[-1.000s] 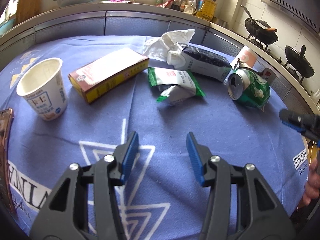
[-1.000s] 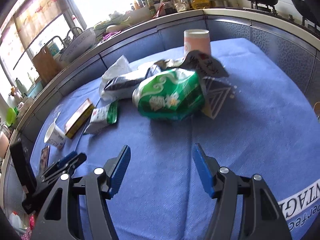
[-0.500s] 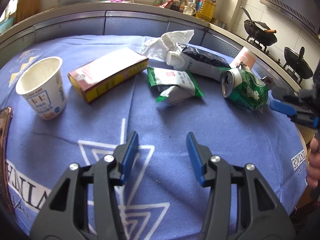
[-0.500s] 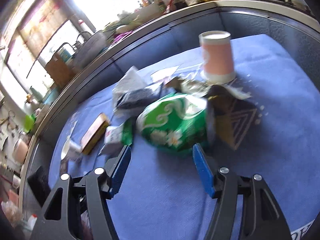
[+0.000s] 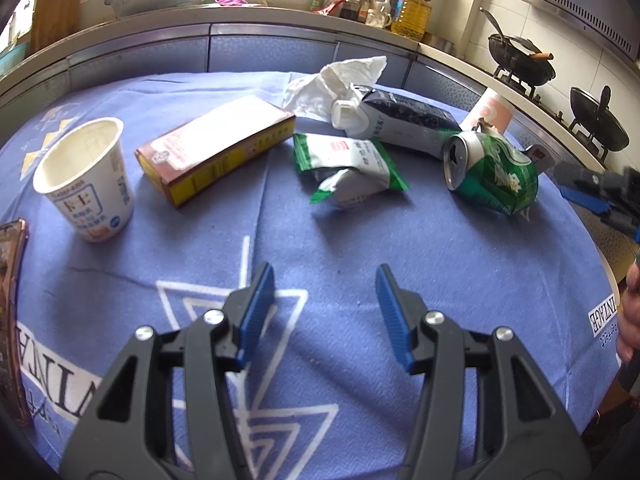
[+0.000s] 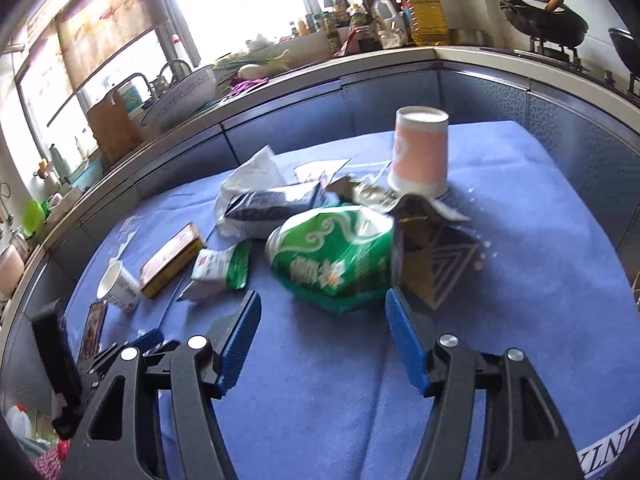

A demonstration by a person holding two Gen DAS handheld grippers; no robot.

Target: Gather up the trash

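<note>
Crushed green can [image 6: 334, 258] lies on its side at frame centre in the right wrist view, just beyond the right gripper [image 6: 322, 330], whose blue ribbed jaws gape with nothing between them; its thin metal is dented, mouth facing left; closer and larger than a second ago. Behind it an upturned pink paper cup [image 6: 420, 152], torn foil wrapper [image 6: 372, 194]; blue cloth [image 6: 520, 280] beneath. In the left wrist view, the left gripper [image 5: 324, 312] hangs lower centre over bare cloth, jaws apart and empty, just opened slightly further.
</note>
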